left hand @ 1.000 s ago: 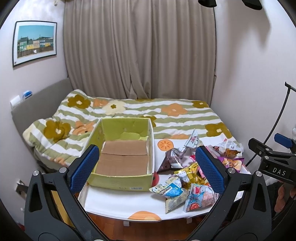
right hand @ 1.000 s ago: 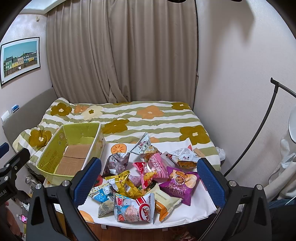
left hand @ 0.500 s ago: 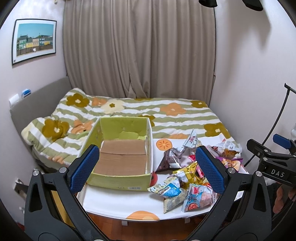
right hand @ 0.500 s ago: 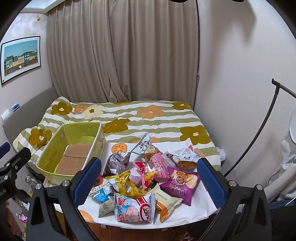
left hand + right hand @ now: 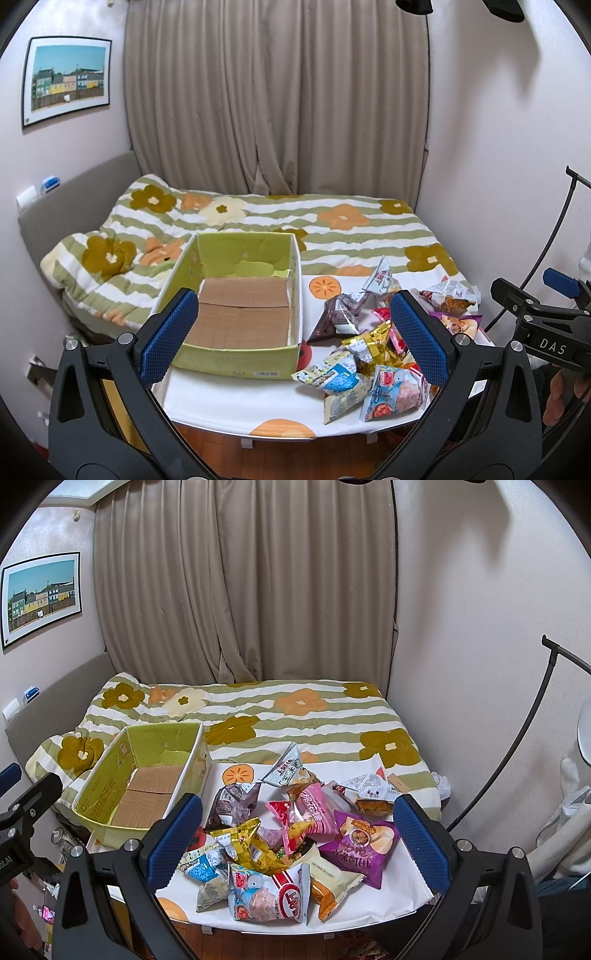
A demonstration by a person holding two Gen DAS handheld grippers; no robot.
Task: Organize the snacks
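snack bags [image 5: 280,834] — about a dozen — beside one box [image 5: 147,779].

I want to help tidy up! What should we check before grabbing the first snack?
1. Box is open with room inside: ok.
2. Snack pile sits on the table beside the box, in view: ok.
3. Left hand-held gripper open, holding nothing: ok.
4. Right hand-held gripper open, holding nothing: ok.
5. Purple bag lies on top, easy to pick: ok.
6. Bags sealed shut: cannot tell.
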